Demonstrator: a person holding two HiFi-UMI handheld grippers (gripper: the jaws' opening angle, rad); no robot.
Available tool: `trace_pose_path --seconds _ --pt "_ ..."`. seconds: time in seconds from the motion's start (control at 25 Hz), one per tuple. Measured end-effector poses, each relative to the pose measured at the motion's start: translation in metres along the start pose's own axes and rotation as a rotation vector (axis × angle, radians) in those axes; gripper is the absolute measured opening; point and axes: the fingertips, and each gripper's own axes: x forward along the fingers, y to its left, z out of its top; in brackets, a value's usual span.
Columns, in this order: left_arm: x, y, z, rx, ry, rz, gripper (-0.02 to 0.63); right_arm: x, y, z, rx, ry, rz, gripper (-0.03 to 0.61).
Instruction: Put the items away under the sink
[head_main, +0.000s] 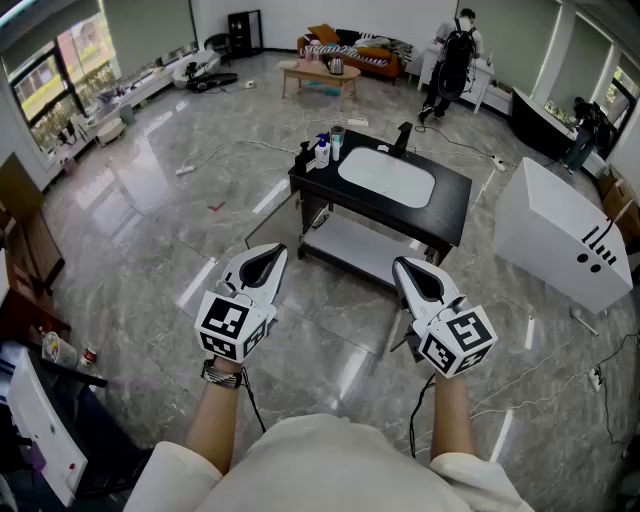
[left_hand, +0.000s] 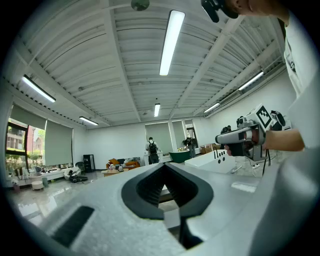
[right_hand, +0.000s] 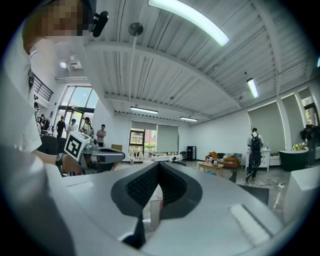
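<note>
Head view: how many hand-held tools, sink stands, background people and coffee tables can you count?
Tools: 2 (left tool, right tool)
Sink stand: 1
Background people: 2
Coffee table: 1
Total: 6

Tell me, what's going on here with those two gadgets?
A person stands a little way back from a black sink stand, holding a gripping tool in each hand. The left gripper and the right gripper are both shut and empty, pointing level toward the stand. A few bottles sit at one corner of the stand beside the white basin, with a shelf underneath. Nothing has been picked up yet.
</note>
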Motion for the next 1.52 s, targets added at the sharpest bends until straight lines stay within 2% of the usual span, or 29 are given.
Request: trace_pose_path --seconds 0.16,0.4,1.0,1.28,1.52 --pt "0.004 -0.008 -0.009 0.008 0.027 -0.019 0.0 -0.004 0.003 -0.005 0.02 -0.019 0.026 0.008" --pt "0.012 -0.017 -0.012 0.022 0.038 -0.035 0.0 -0.001 -0.007 -0.015 0.026 0.014 0.027 0.008" --pt "0.031 -0.049 -0.028 -0.004 0.069 0.026 0.0 -0.029 -0.029 -0.028 0.002 0.049 0.131 0.008" --pt "0.075 -0.023 -0.042 -0.003 0.065 0.027 0.0 0.008 -0.058 -0.036 0.02 0.034 0.132 0.008" --pt "0.128 0.038 -0.058 0.001 0.068 0.026 0.0 0.072 -0.105 -0.03 -0.004 0.001 0.096 0.008"
